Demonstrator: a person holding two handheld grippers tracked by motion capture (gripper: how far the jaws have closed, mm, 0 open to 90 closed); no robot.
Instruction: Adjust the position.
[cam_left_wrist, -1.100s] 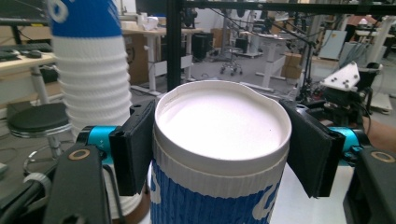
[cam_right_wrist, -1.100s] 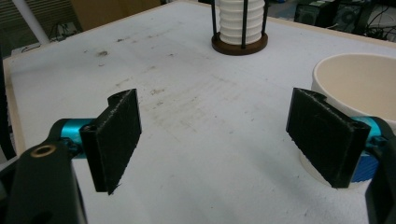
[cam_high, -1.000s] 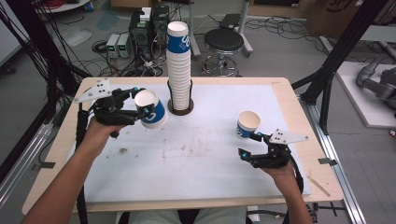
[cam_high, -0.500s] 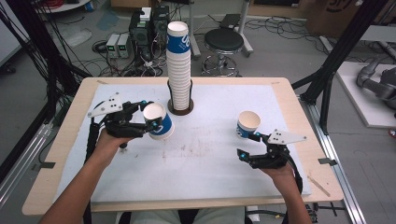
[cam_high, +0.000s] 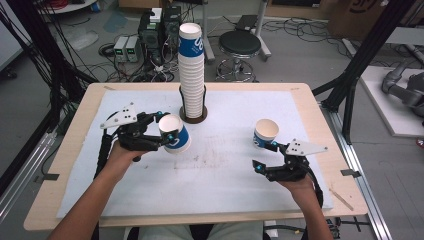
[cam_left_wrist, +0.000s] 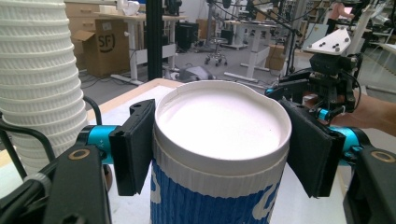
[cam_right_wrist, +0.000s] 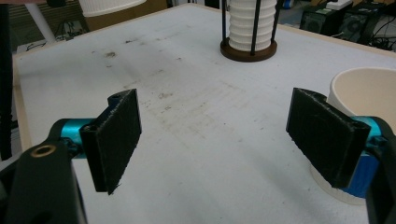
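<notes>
Left gripper (cam_high: 167, 134) jaws clamped; right gripper (cam_high: 265, 156) jaws apart.

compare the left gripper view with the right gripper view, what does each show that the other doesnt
Left gripper view alone: the left gripper shut on a blue-and-white paper cup, pads on both sides of its rim, and the right gripper farther off.

Right gripper view alone: the right gripper's own pads wide apart over bare, stained table, a second cup standing just outside one pad.

Both: the tall stack of white cups in its holder.
</notes>
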